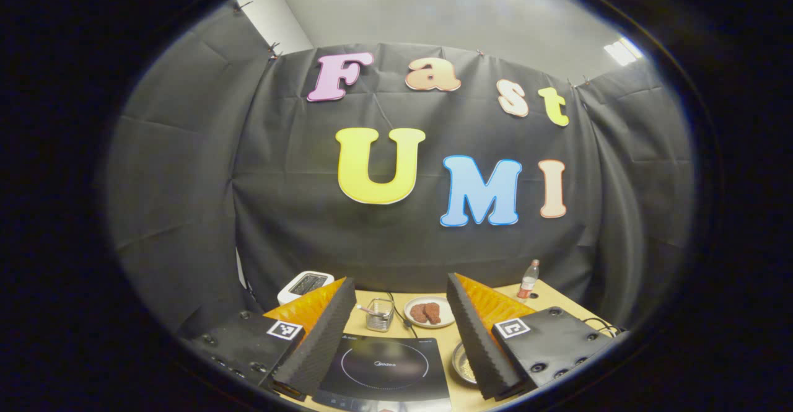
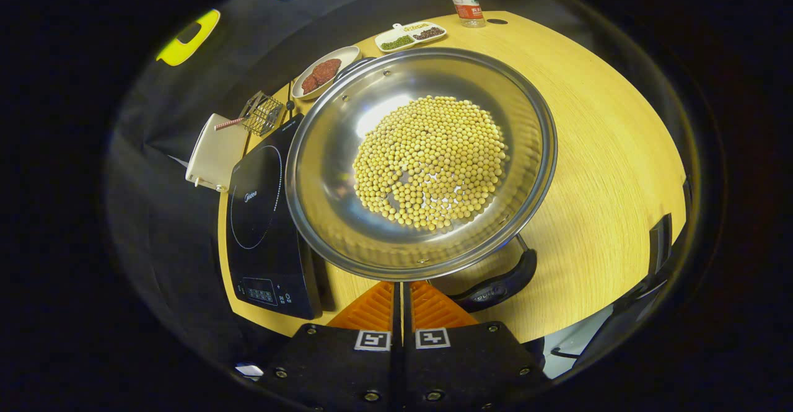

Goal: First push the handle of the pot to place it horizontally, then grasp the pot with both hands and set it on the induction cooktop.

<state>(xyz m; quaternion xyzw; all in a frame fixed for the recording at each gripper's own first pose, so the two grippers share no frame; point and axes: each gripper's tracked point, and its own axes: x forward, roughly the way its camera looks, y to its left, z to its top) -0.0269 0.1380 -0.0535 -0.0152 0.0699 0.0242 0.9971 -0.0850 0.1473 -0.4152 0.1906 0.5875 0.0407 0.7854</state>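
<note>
Right tool (image 2: 401, 291) closed (level) beside pot (image 2: 421, 158).

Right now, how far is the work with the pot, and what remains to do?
Done: perhaps the push; the near handle seems to lie low beside the pot, but I cannot confirm it. In hand: the right gripper is closed at the pot's rim, while the left gripper is open above the induction cooktop. Left: the two-handed grasp and setting the pot on the cooktop.
</note>
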